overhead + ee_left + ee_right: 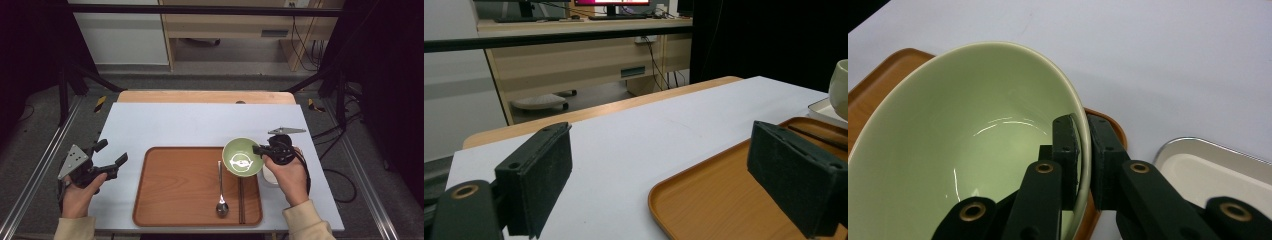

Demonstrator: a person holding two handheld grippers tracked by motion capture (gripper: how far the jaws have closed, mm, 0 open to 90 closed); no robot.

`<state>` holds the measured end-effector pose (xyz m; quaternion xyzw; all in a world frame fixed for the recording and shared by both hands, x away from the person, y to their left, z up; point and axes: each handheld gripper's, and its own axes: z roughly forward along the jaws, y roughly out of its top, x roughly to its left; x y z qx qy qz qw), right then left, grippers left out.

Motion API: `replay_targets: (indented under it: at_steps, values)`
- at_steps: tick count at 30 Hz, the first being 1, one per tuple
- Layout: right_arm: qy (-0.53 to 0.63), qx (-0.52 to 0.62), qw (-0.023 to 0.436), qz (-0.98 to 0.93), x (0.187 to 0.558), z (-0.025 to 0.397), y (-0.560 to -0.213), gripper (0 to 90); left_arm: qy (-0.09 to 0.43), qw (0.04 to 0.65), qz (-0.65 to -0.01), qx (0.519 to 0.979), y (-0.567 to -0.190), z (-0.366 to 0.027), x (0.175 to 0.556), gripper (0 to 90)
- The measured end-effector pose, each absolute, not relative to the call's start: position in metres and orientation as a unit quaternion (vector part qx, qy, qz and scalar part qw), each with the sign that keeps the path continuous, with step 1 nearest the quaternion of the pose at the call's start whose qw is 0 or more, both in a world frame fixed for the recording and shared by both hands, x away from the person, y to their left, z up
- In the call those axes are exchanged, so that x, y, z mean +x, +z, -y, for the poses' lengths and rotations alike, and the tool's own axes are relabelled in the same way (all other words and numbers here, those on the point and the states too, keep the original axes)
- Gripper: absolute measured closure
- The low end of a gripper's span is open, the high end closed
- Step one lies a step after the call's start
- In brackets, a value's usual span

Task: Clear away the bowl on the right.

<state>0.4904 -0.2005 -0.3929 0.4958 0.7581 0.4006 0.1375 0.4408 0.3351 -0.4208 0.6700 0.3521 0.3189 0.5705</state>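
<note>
A pale green bowl (242, 157) hangs over the far right corner of the brown tray (175, 192), tilted. My right gripper (261, 150) is shut on the bowl's right rim; in the right gripper view the jaws pinch the rim of the green bowl (963, 150), one jaw inside and one outside. On the tray lie a metal spoon (221, 192) and dark chopsticks (241, 200). My left gripper (111, 156) is held left of the tray, open and empty; in the left gripper view its fingers (541, 175) stand wide apart over the table beside the tray (724, 200).
A small white dish (269, 176) with a metal edge sits just right of the tray, under my right hand; it is the white dish (1218, 175) in the right gripper view. The white table top (200, 122) extends behind the tray. A desk and cables stand beyond.
</note>
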Motion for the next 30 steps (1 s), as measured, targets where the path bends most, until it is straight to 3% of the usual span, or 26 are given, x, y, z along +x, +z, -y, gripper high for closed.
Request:
replay_targets:
  at_steps: [30]
  values:
    - [0.404, 0.449, 0.082, -0.793, 0.484, 0.128, -0.406, 83.7, 0.322, 0.565, -0.356, 0.671, -0.421, -0.337, 0.442, 10.3]
